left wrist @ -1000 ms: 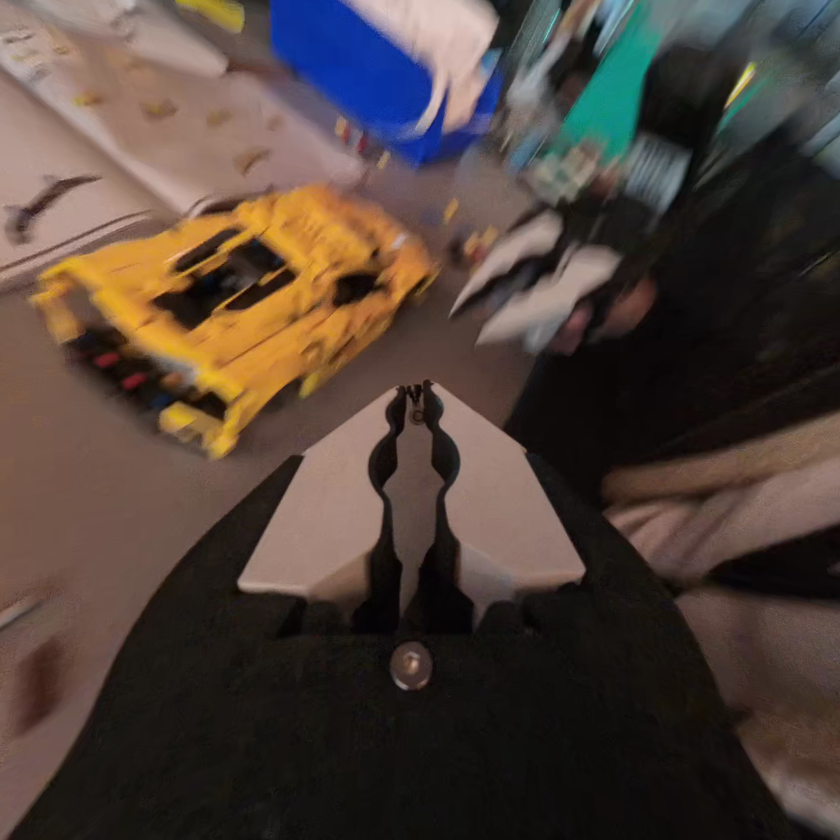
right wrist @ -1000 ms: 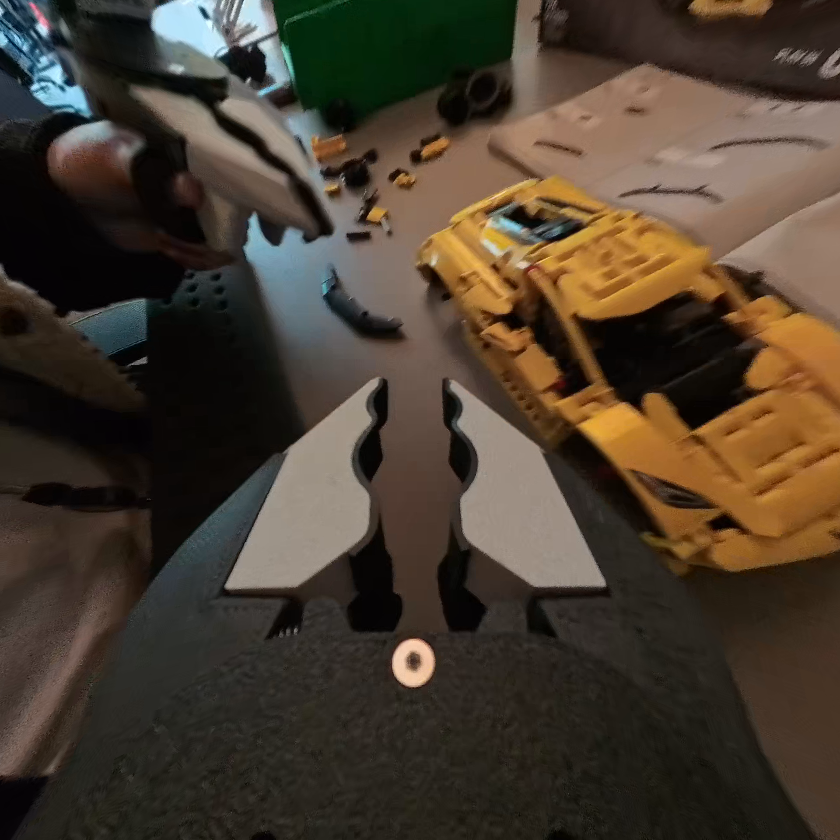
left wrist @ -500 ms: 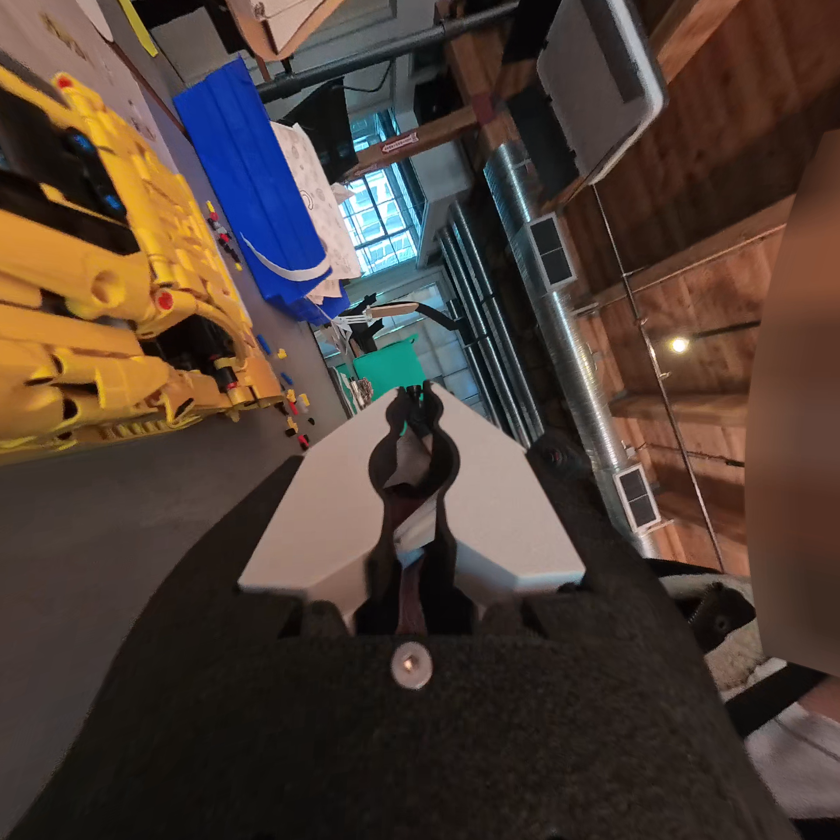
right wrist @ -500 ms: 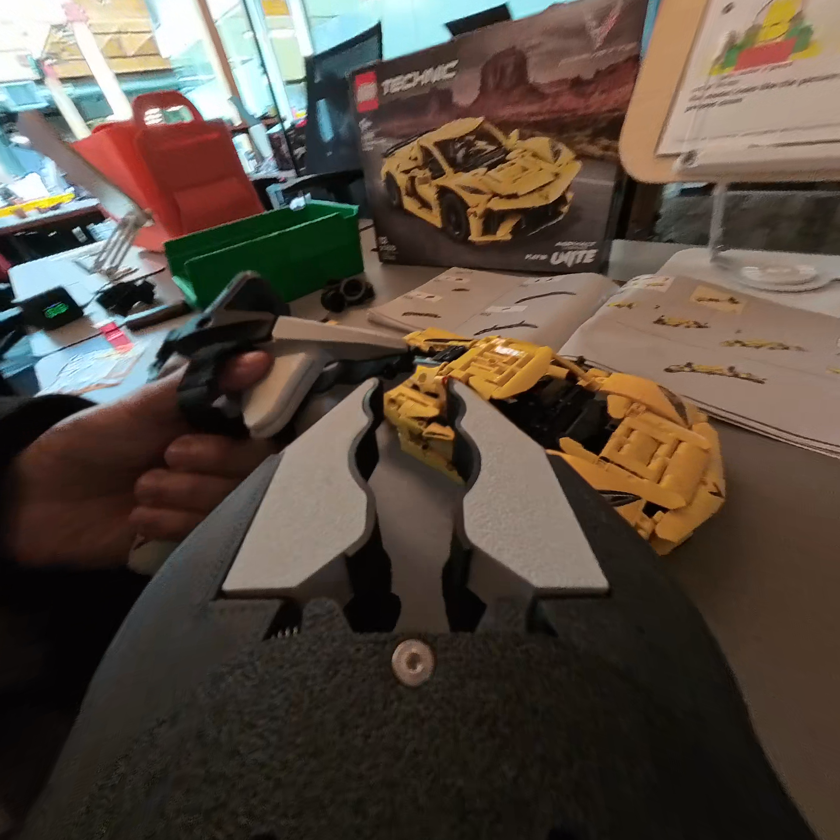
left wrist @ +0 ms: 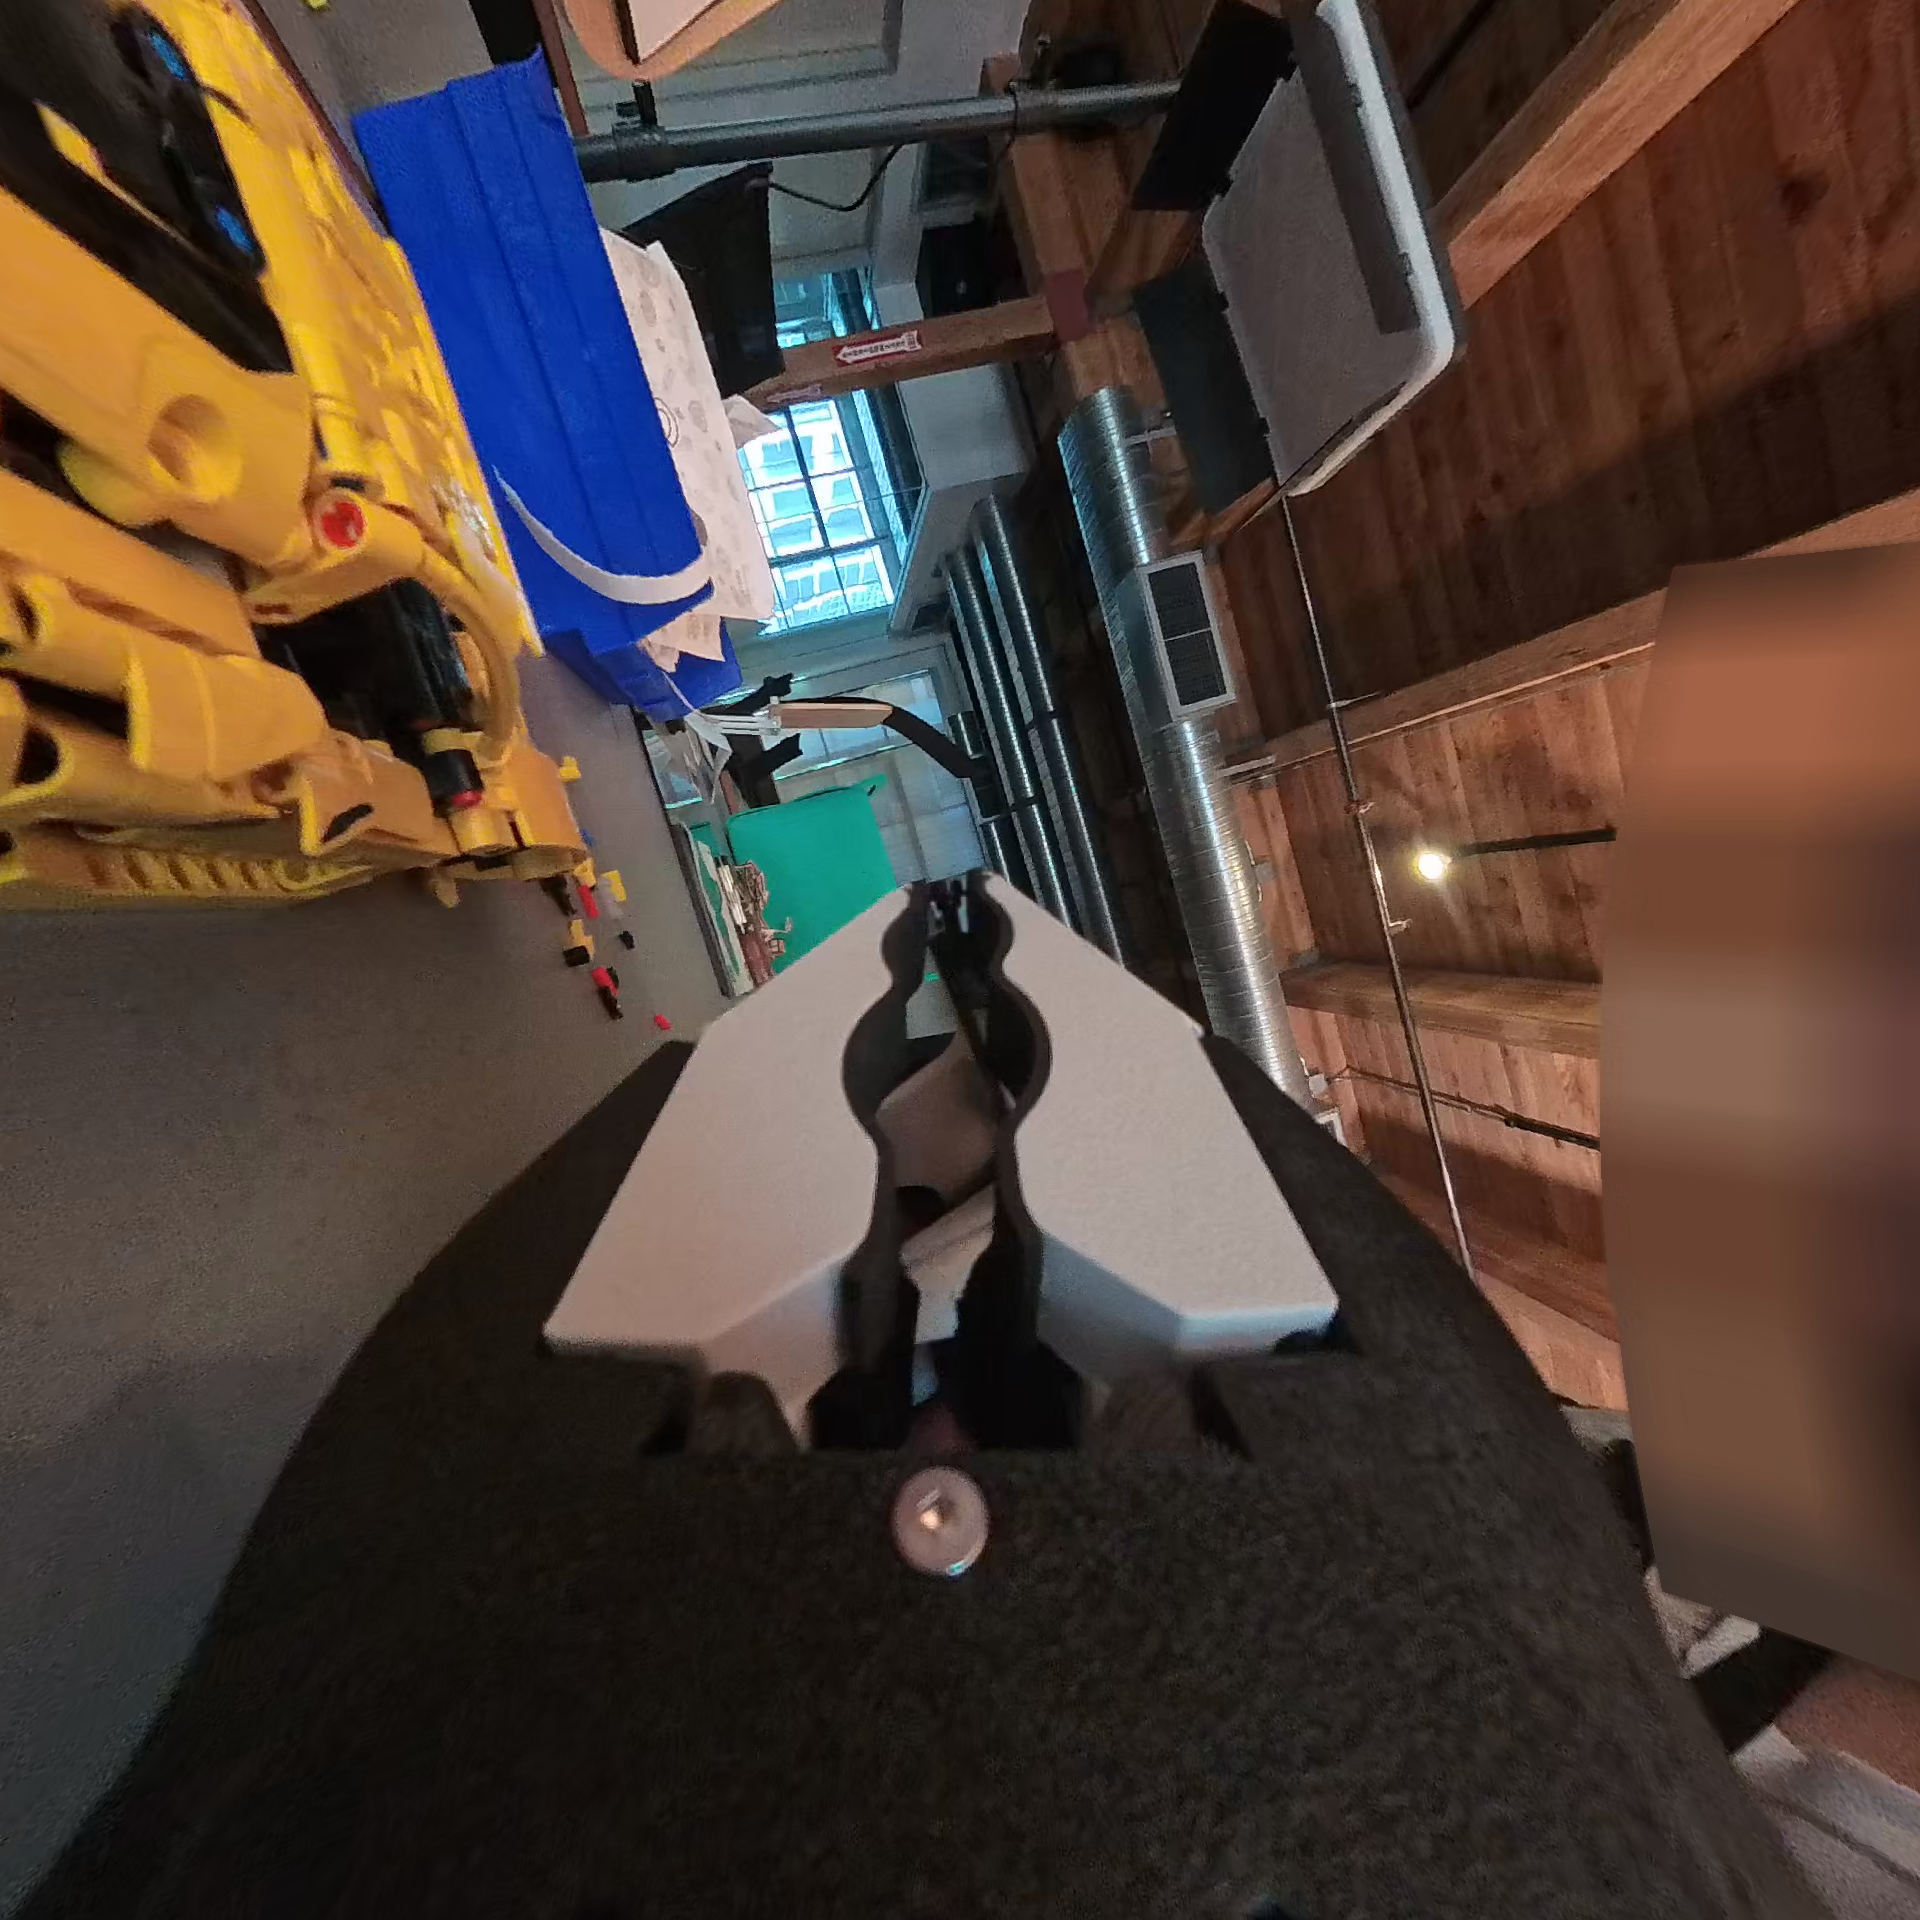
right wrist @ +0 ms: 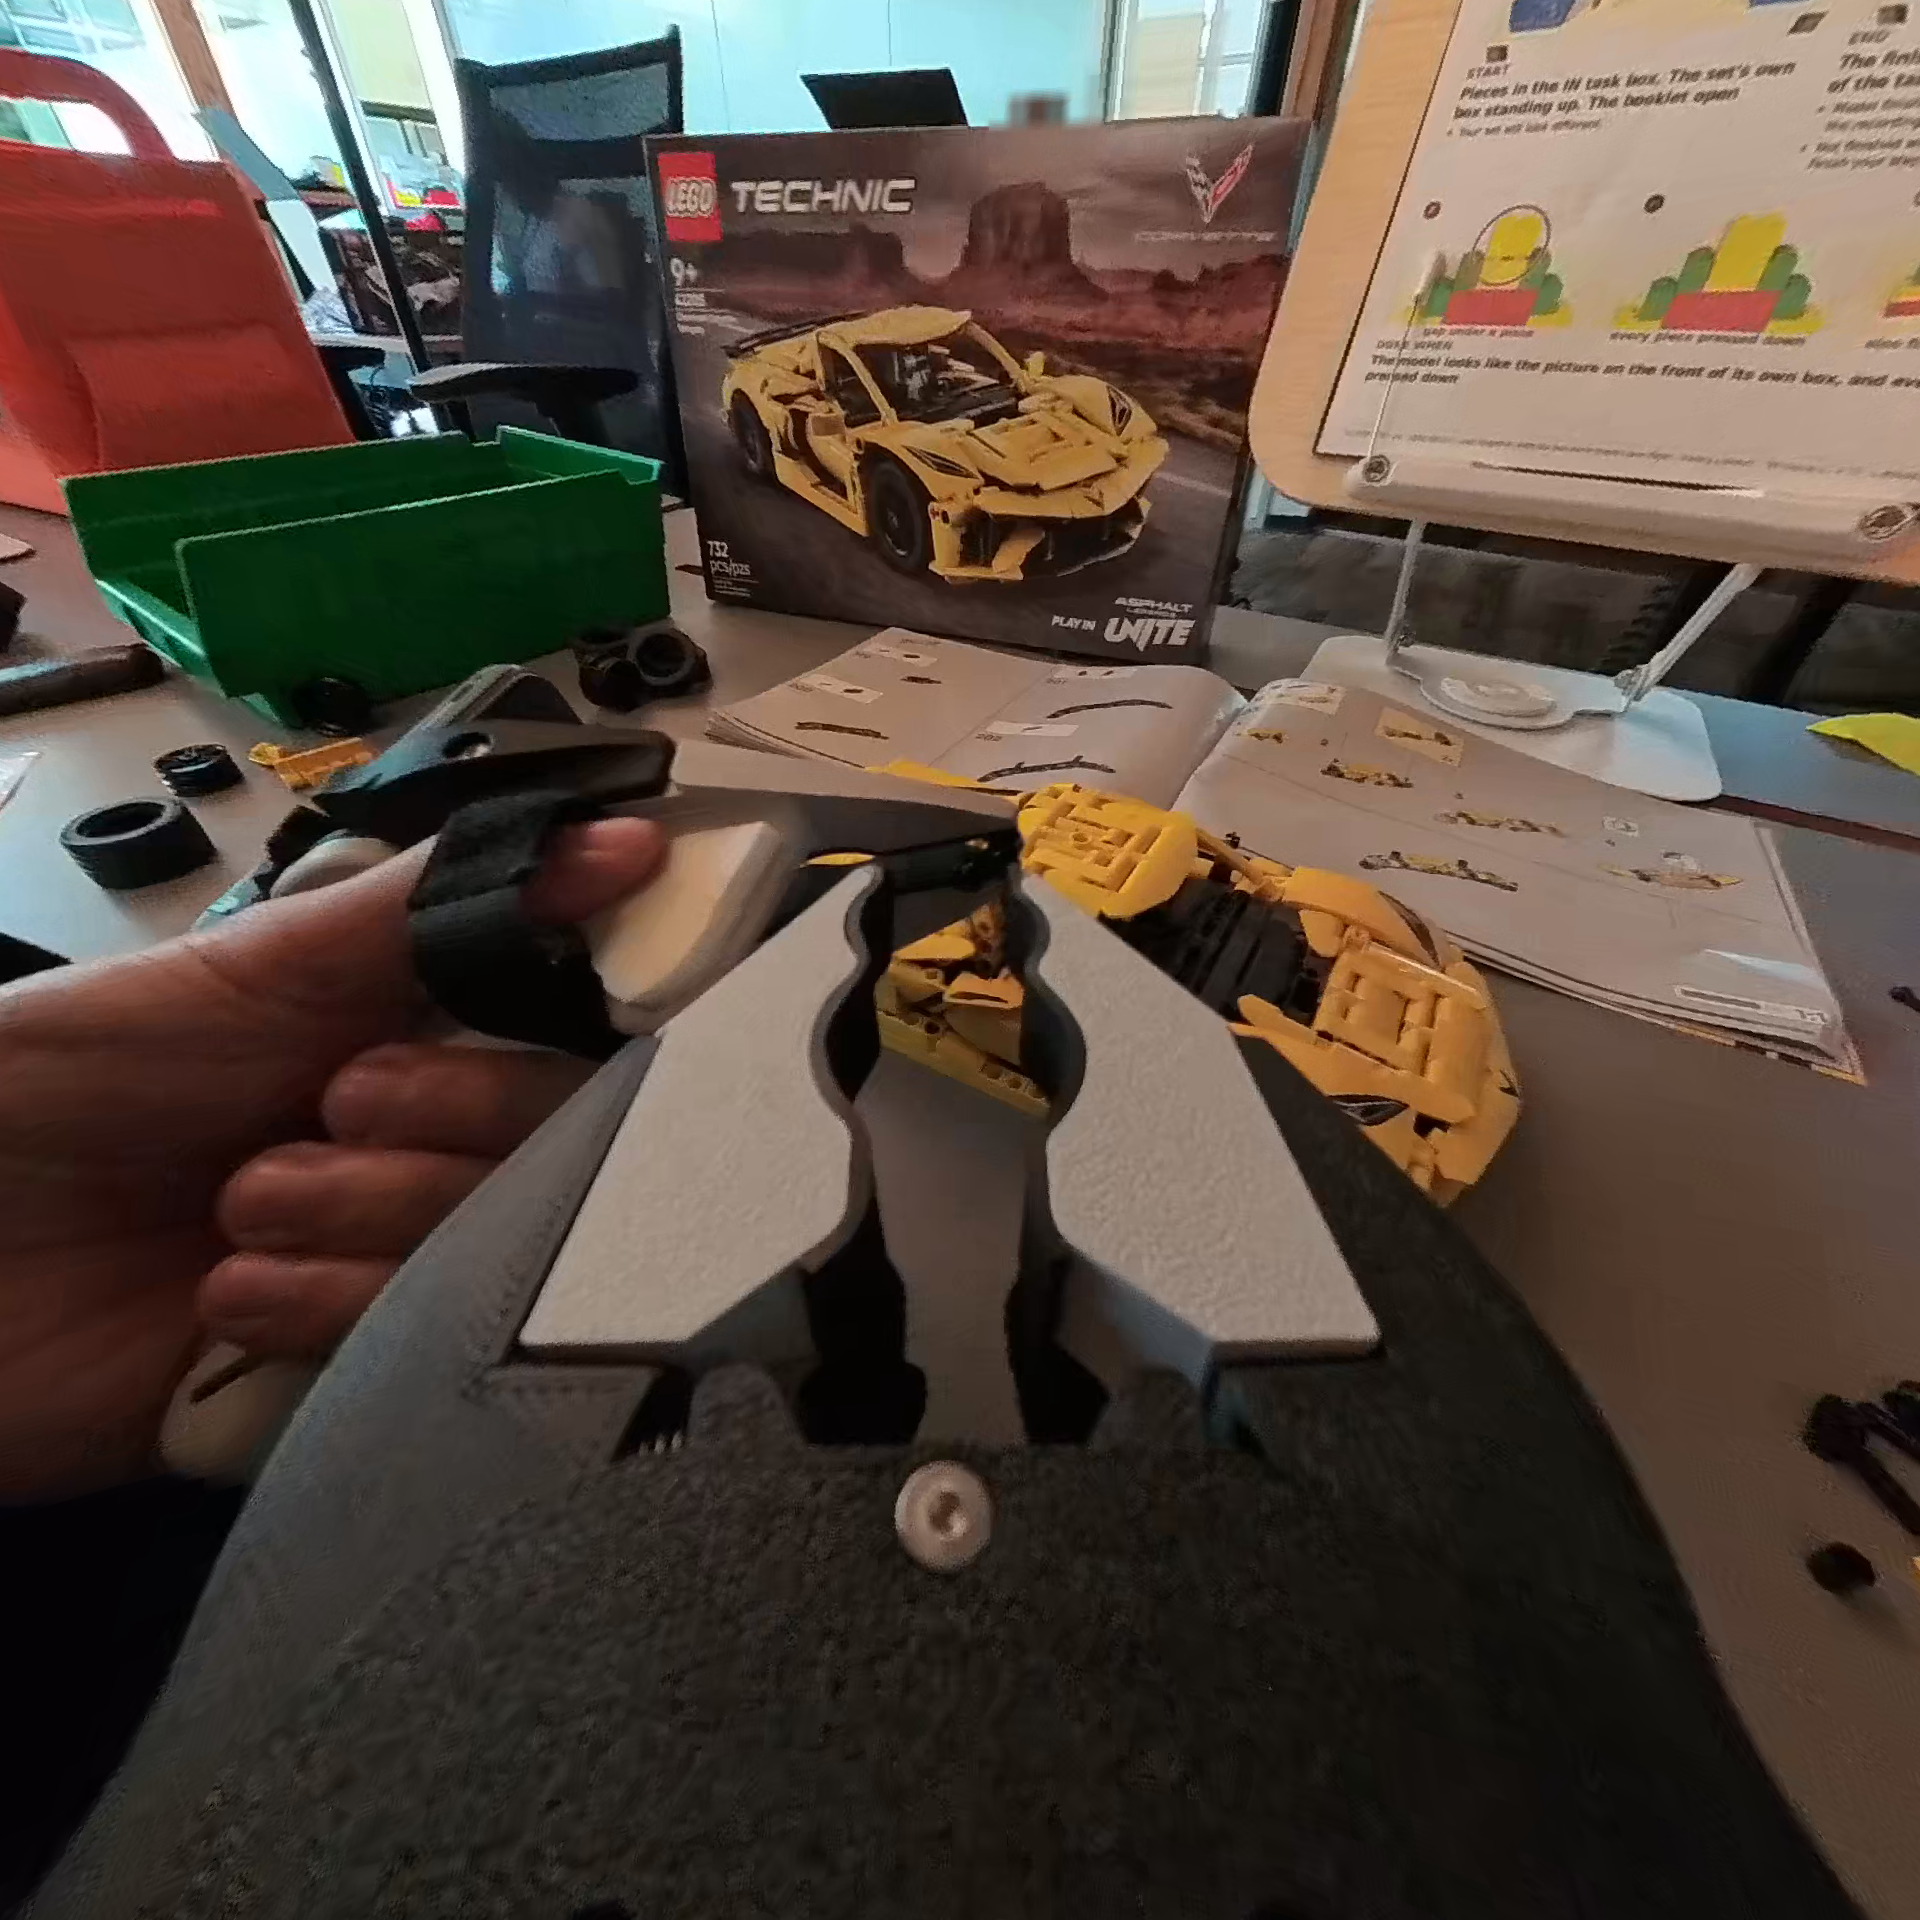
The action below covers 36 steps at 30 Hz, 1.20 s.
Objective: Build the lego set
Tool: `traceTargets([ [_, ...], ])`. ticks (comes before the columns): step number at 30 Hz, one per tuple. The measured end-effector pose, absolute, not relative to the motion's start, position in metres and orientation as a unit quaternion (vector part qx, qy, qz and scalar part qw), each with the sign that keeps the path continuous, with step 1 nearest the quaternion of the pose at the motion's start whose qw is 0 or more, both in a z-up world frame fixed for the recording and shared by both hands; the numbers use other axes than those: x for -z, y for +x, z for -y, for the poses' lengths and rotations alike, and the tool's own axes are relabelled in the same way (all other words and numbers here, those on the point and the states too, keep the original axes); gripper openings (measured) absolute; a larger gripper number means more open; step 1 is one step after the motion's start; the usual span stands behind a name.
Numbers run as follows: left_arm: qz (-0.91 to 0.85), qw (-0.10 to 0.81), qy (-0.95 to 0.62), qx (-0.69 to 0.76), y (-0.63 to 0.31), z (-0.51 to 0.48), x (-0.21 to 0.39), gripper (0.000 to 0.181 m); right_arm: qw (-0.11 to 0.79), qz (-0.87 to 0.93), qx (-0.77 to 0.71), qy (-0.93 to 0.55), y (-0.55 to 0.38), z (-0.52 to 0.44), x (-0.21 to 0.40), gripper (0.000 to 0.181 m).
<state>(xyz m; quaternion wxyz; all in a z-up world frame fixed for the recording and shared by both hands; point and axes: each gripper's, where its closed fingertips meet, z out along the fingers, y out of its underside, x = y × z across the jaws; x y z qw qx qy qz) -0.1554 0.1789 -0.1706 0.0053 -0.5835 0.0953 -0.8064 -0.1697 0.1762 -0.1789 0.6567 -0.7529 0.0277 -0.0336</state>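
Note:
The part-built yellow lego car [right wrist: 1351,997] lies on the grey table [right wrist: 1662,1195], just beyond my right gripper. It also fills the left edge of the left wrist view [left wrist: 156,582]. My left gripper [left wrist: 951,904] is rolled on its side and shut on a small black lego piece [left wrist: 948,925]. In the right wrist view a hand [right wrist: 208,1143] holds the left gripper [right wrist: 977,847] in from the left. Its tip with the black piece sits right at my right gripper's fingertips. My right gripper [right wrist: 945,883] is open and holds nothing.
The set's box [right wrist: 966,384] stands at the back with the open booklet [right wrist: 1507,831] before it. A green bin [right wrist: 395,582], black tyres [right wrist: 135,836] and loose pieces [right wrist: 312,758] lie left. A sheet on a stand [right wrist: 1621,260] is right. A blue bin [left wrist: 540,364] is behind the car. Left and right tips are no more than a few centimetres apart.
Both grippers have tipped up from looking down at the table. The left gripper, still shut on the black piece, has rolled sideways and moved in to the right gripper's fingertips.

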Motion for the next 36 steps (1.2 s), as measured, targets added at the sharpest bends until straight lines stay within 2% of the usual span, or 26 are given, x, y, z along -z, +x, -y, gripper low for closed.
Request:
traceTargets([
  [2,-0.095,0.003,-0.583,0.807,-0.156,-0.177,0.170,0.006,0.654,-0.025,0.049,-0.755,-0.170,-0.178,0.180,0.020],
  [5,-0.097,0.003,-0.585,0.805,-0.157,-0.176,0.171,0.006,0.653,-0.032,0.073,-0.753,-0.165,-0.177,0.181,0.009],
  [13,-0.139,0.012,-0.612,0.778,-0.159,-0.176,0.182,0.006,0.637,-0.019,0.070,-0.768,-0.164,-0.174,0.189,0.005],
  [16,-0.219,0.043,-0.634,0.741,-0.159,-0.178,0.191,0.006,0.618,-0.023,0.036,-0.785,-0.163,-0.175,0.198,0.005],
  [18,-0.316,0.091,-0.638,0.696,-0.158,-0.184,0.195,0.013,0.605,-0.049,0.023,-0.795,-0.154,-0.174,0.206,0.005],
  [21,-0.538,0.173,-0.621,0.543,-0.156,-0.194,0.222,0.019,0.562,-0.088,0.024,-0.822,-0.138,-0.178,0.226,0.005],
  [24,-0.677,0.231,-0.558,0.420,-0.149,-0.203,0.235,0.024,0.514,-0.103,0.039,-0.850,-0.130,-0.183,0.245,0.005],
  [29,-0.727,0.221,-0.503,0.412,-0.136,-0.196,0.242,0.031,0.487,-0.119,0.075,-0.862,-0.119,-0.189,0.254,0.006],
  [36,-0.750,0.246,-0.488,0.372,-0.129,-0.197,0.251,0.029,0.486,-0.111,0.073,-0.864,-0.119,-0.197,0.255,0.006],
])
